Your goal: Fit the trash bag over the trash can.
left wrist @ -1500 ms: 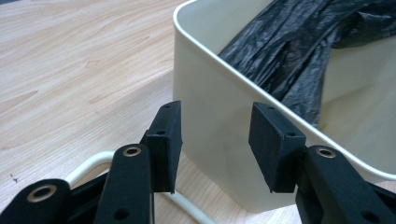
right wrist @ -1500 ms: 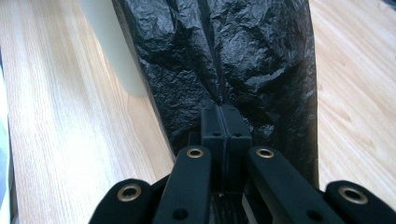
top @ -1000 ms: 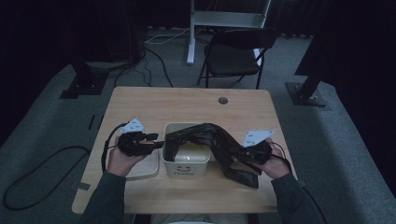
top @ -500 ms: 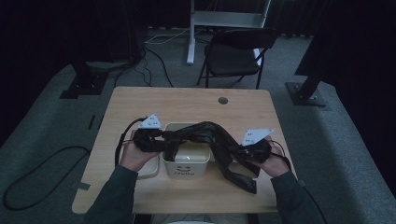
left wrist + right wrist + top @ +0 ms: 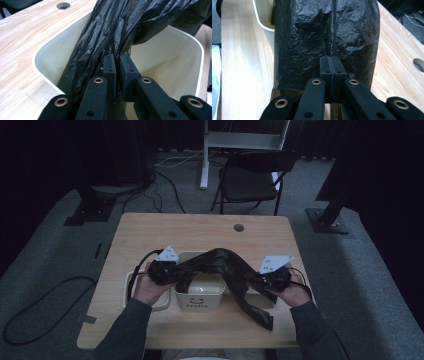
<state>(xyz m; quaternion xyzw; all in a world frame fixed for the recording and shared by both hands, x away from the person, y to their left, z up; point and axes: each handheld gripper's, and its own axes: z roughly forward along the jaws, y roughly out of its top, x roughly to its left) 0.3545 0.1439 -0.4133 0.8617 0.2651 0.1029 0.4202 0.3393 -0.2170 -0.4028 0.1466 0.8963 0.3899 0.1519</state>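
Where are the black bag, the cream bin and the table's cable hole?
black bag (image 5: 220, 261), high view, raised middle fold.
cream bin (image 5: 175, 62), left gripper view, bare inner wall.
cable hole (image 5: 238, 227), high view, centre of the hole.

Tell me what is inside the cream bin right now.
In the left gripper view the cream bin shows bare inner walls, with the black plastic bag stretched across its opening, pinched by the left gripper. The bag covers the bin's floor, so I cannot see what lies there.
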